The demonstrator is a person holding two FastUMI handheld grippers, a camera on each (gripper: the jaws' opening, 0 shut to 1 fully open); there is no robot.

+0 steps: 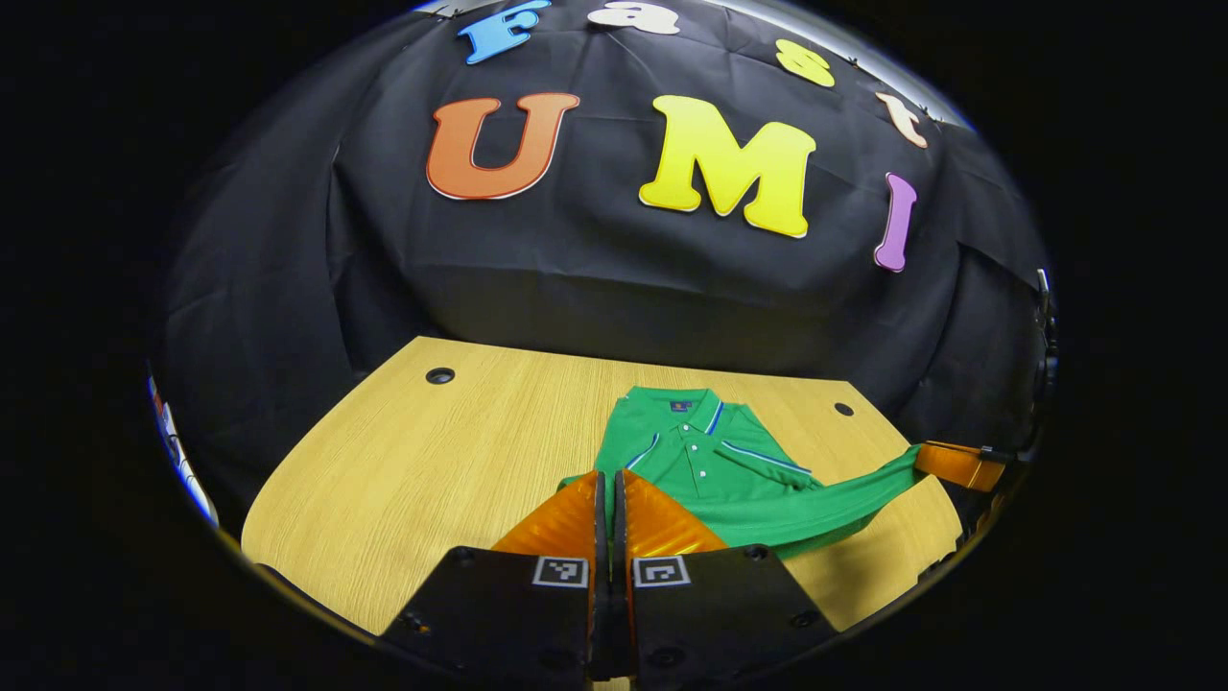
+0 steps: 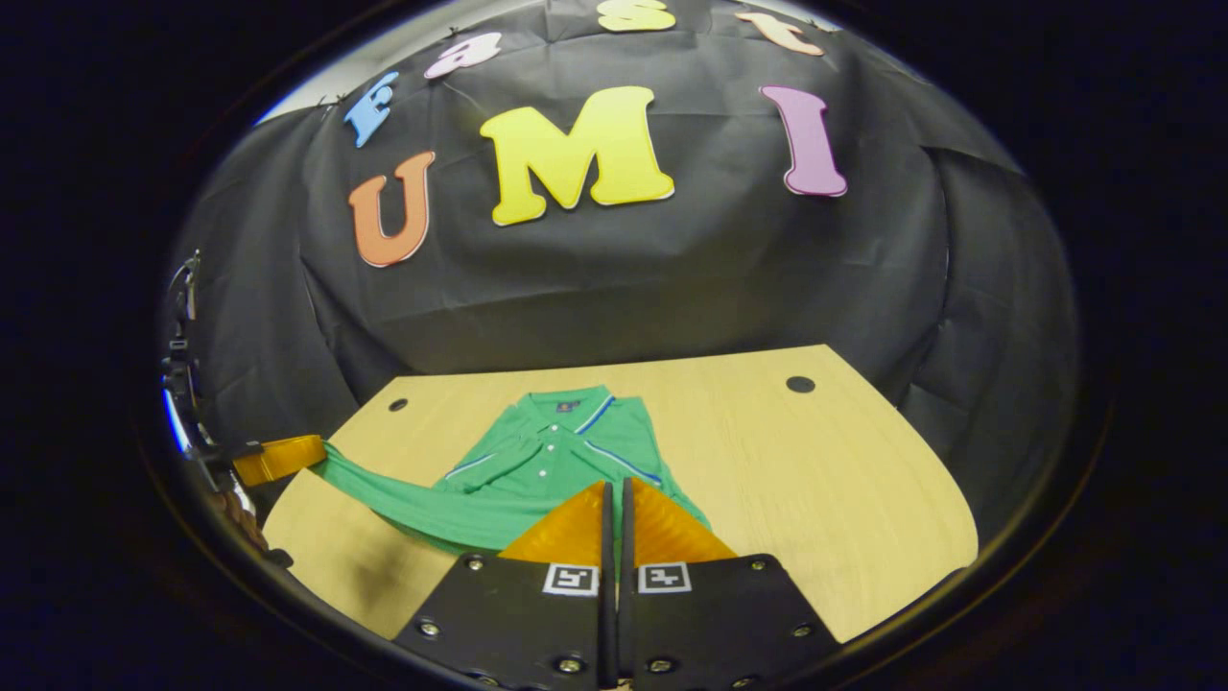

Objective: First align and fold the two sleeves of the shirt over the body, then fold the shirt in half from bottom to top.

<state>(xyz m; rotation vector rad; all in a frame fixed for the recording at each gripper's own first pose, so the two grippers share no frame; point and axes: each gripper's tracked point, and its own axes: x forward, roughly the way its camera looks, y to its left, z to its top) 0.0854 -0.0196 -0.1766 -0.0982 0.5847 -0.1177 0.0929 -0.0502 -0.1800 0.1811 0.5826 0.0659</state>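
Note:
A green polo shirt (image 1: 705,451) lies on the wooden table (image 1: 432,461), collar toward the back wall, with its sleeves folded in over the chest. Its lower edge is lifted and stretched as a band between the two grippers. My left gripper (image 1: 610,477) is shut with green cloth at its fingertips; in the right gripper view the left gripper (image 2: 288,456) pinches the end of that band. My right gripper (image 2: 615,485) is shut on the other end of the shirt (image 2: 547,446), and the right gripper (image 1: 950,464) shows at the far right of the left gripper view.
The table (image 2: 825,480) has a round cable hole near each back corner (image 1: 440,375) (image 2: 800,384). Bare wood lies on both sides of the shirt. Black cloth closes off the back and sides beyond the table.

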